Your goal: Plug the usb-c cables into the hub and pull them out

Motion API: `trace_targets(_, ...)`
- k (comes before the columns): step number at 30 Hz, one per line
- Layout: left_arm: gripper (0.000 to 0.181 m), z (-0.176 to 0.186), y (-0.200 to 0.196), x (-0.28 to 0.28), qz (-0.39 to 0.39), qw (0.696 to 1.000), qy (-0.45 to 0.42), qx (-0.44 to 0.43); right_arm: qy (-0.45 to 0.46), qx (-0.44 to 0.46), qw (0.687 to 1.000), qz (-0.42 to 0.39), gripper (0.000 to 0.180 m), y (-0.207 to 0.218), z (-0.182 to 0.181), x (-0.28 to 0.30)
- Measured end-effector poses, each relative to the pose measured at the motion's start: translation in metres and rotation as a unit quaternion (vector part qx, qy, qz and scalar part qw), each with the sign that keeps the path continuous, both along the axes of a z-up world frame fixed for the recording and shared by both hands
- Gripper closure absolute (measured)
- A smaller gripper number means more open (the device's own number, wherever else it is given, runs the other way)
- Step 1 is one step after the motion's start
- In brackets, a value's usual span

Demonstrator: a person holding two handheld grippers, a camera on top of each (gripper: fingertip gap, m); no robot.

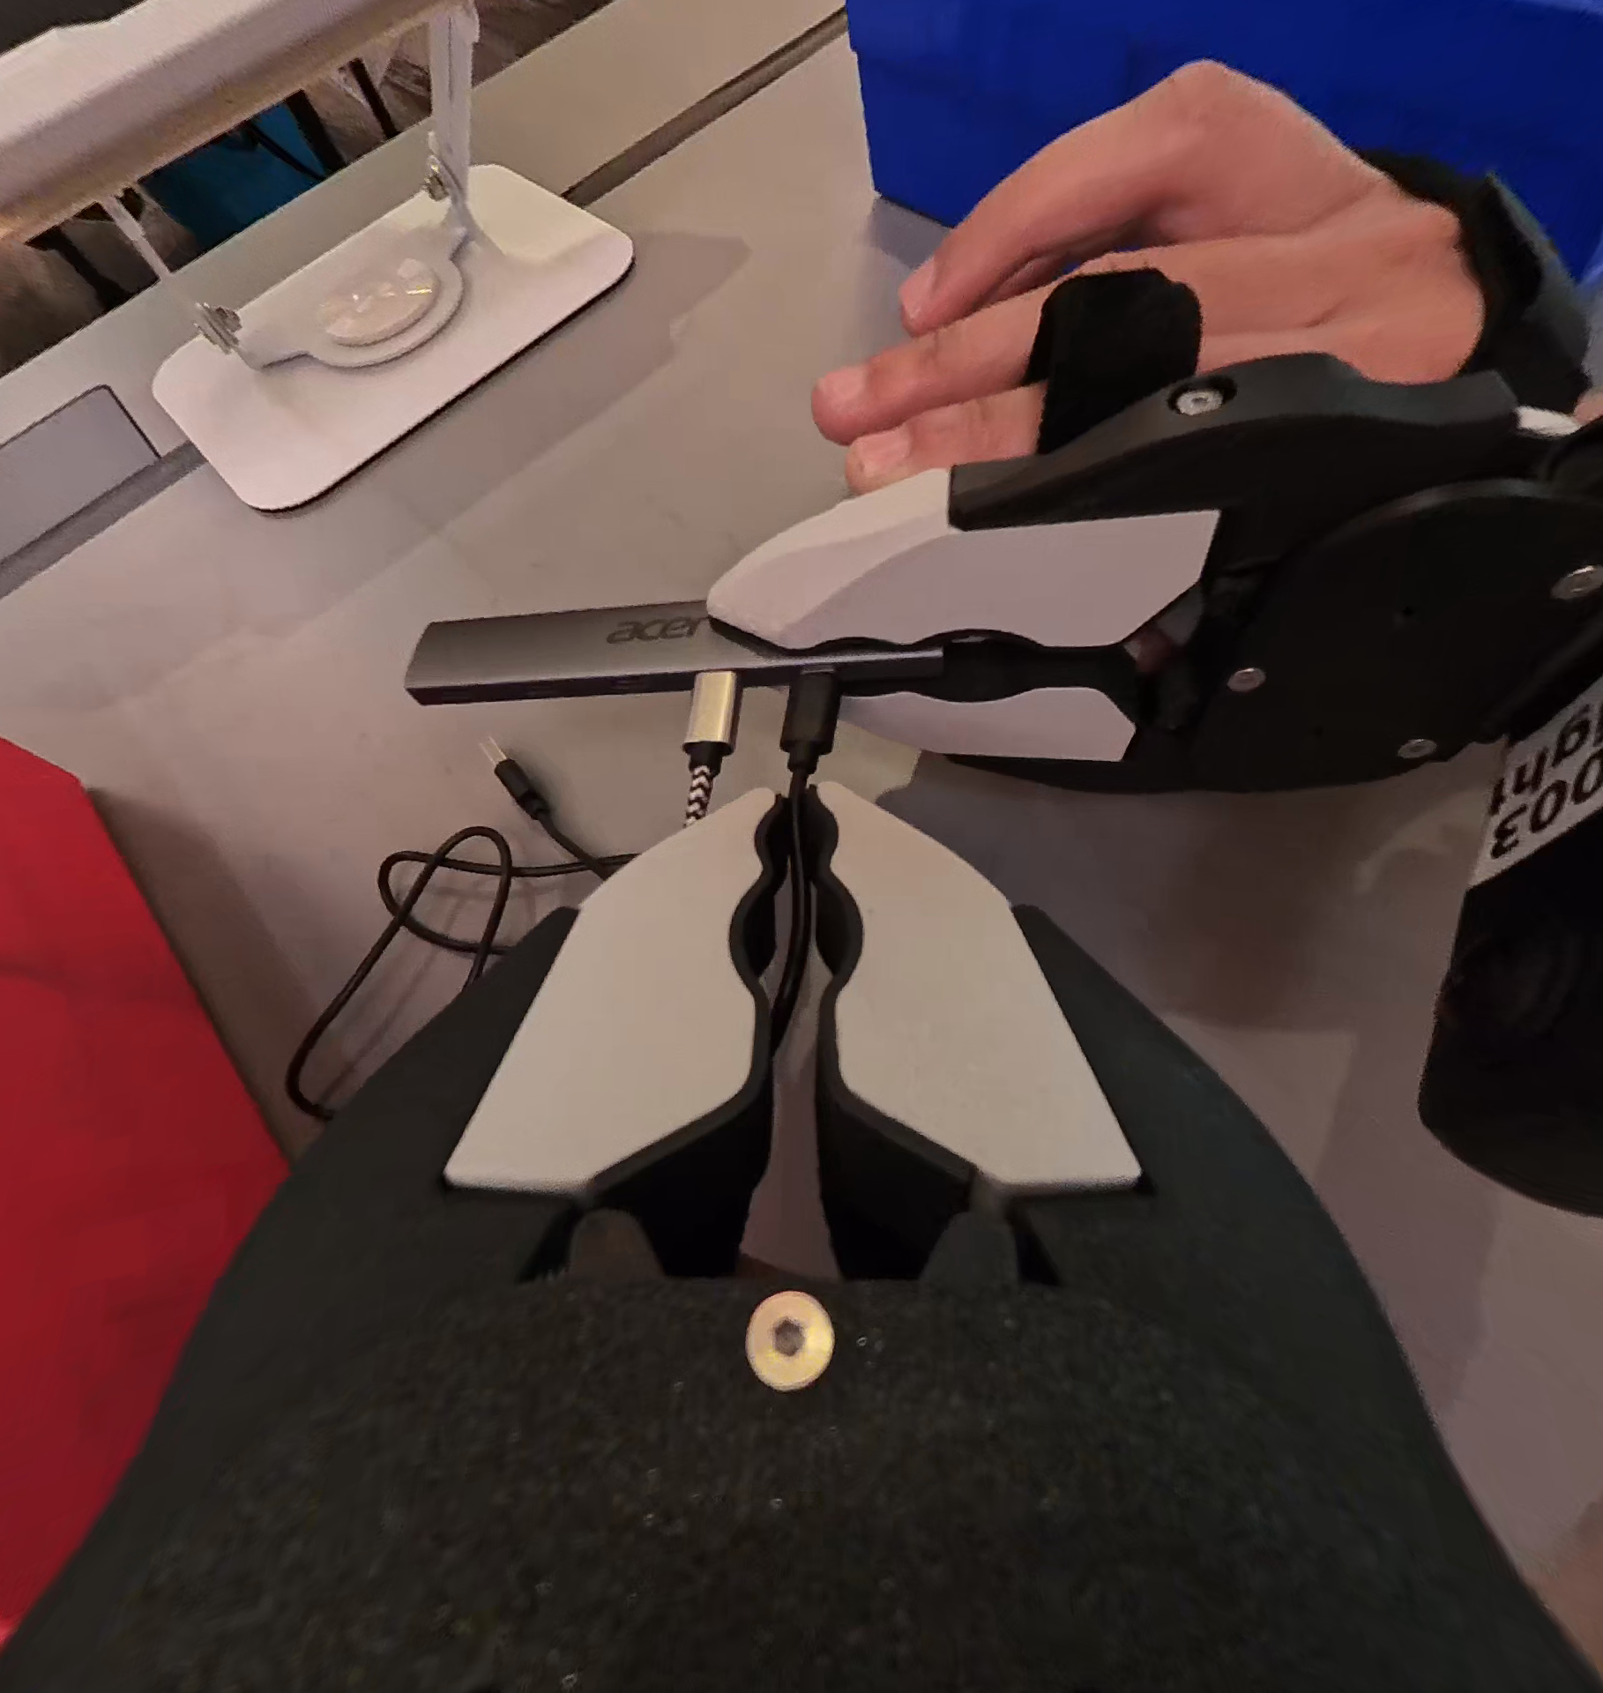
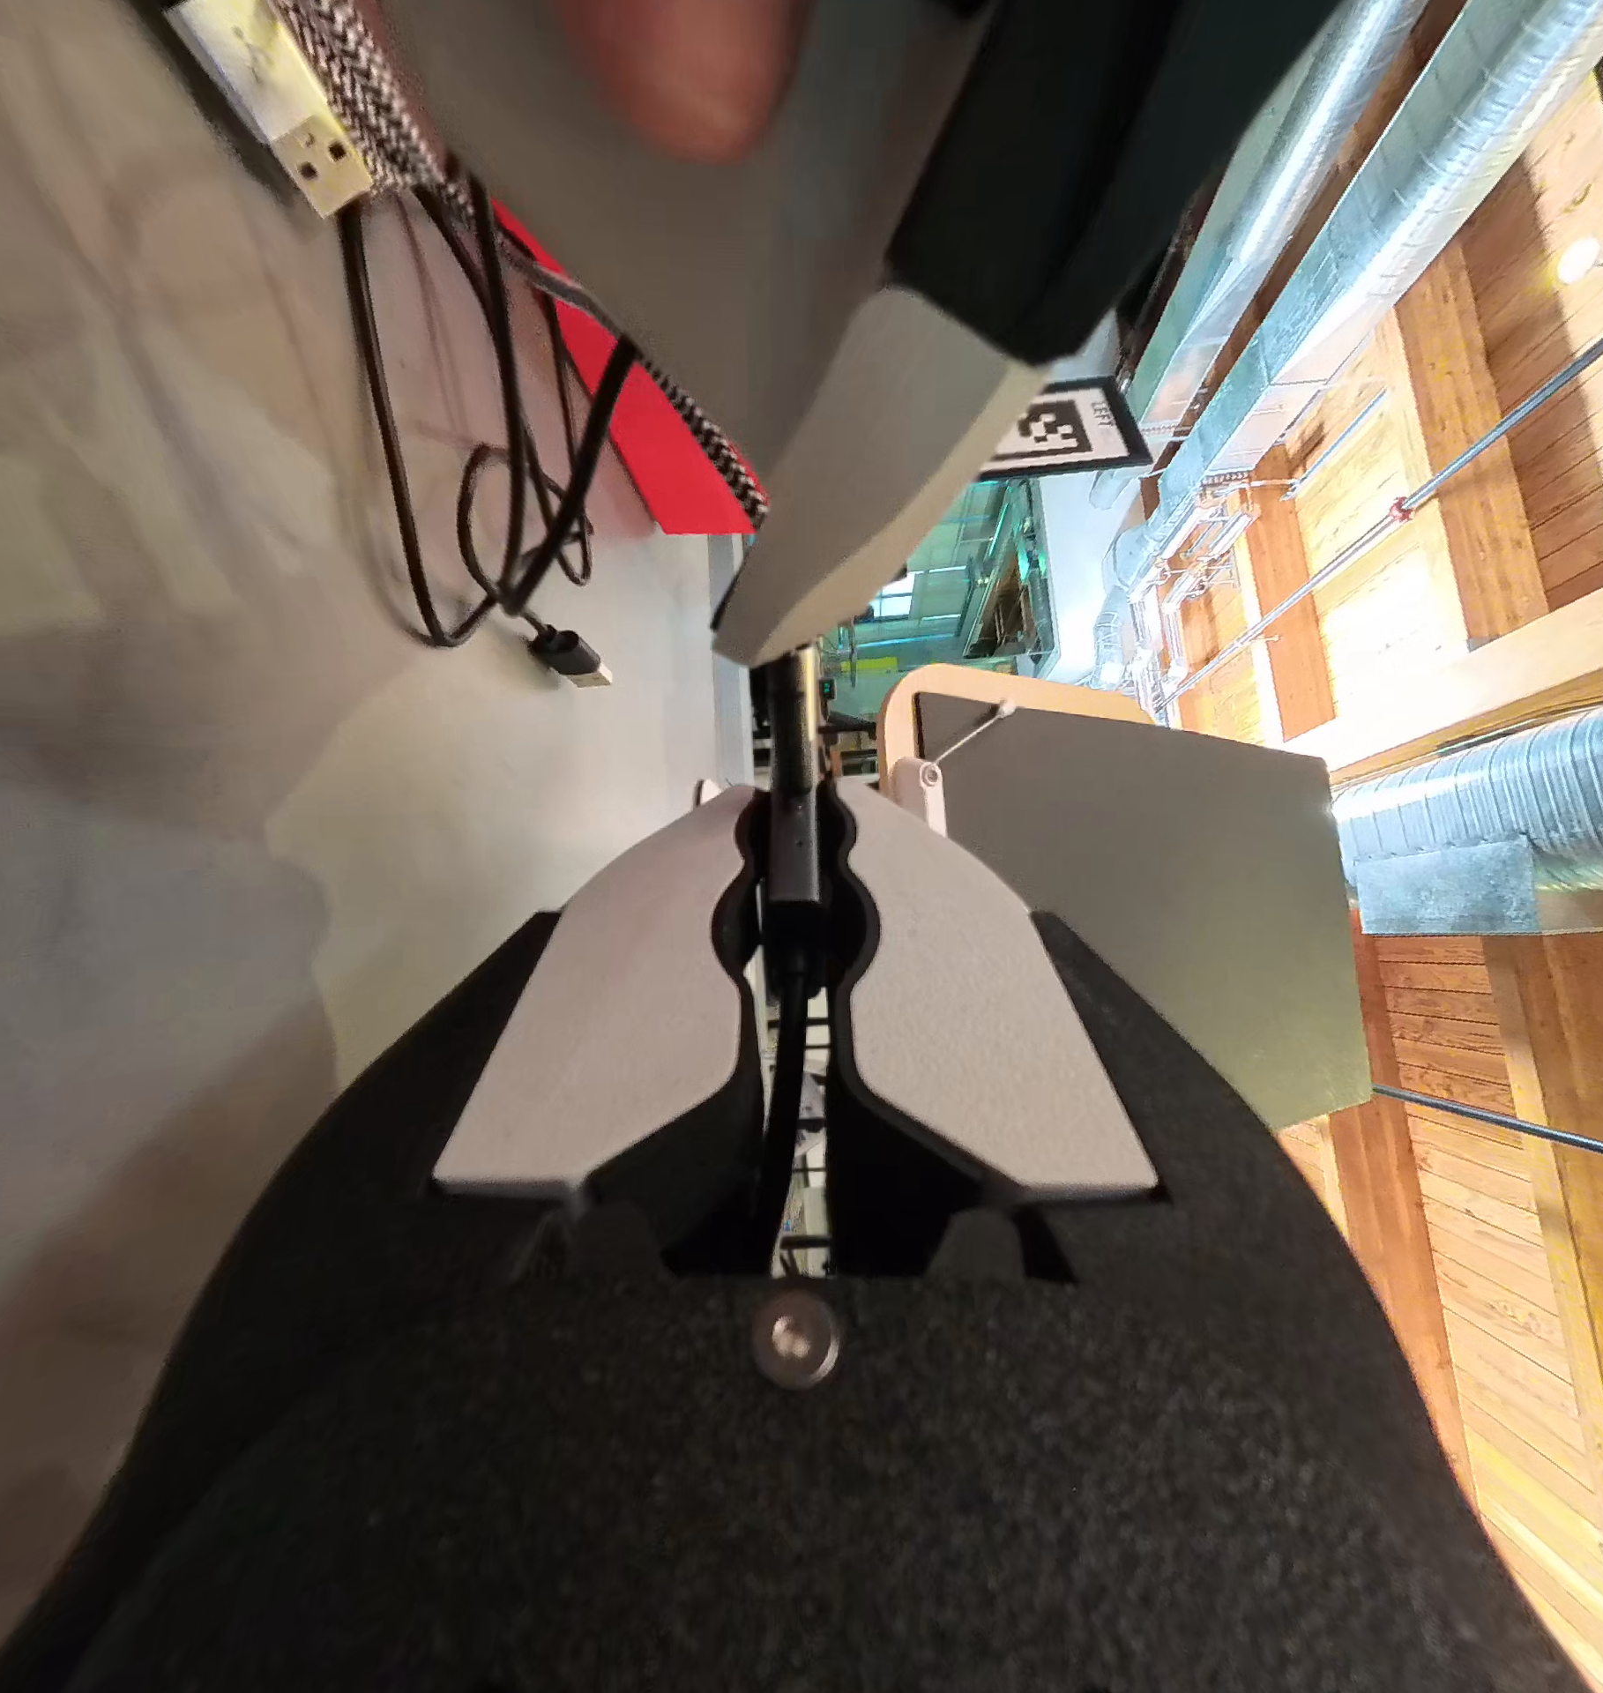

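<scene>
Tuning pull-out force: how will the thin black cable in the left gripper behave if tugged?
Likely floppy: the black cable bends between the left gripper fingers and loops loosely on the table. Thin and smooth, so it may slip through. The hub, clamped by the right gripper, probably stays put.

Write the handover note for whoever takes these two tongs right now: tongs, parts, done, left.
Left tongs: shut on the black cable just behind its plug.
Right tongs: shut on the hub, held above the table.
Braided cable and black cable sit in the hub's side ports. A third black cable lies loose on the table.
Done: two plugged in. Left: likely the third cable, then pulling all out.
</scene>
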State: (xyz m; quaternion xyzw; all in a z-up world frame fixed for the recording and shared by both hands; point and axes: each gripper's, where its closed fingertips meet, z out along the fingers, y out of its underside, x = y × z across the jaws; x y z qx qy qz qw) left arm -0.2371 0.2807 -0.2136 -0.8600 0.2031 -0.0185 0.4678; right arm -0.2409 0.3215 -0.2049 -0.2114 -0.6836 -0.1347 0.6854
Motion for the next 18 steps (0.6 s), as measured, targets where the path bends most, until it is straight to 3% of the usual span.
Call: trace_targets(18, 0.179, -0.008, 0.007, -0.02, 0.022, 1.0, -0.018, -0.011, -0.027, -0.021, 0.999, 0.018, 0.17, 0.0, -0.01, -0.001)
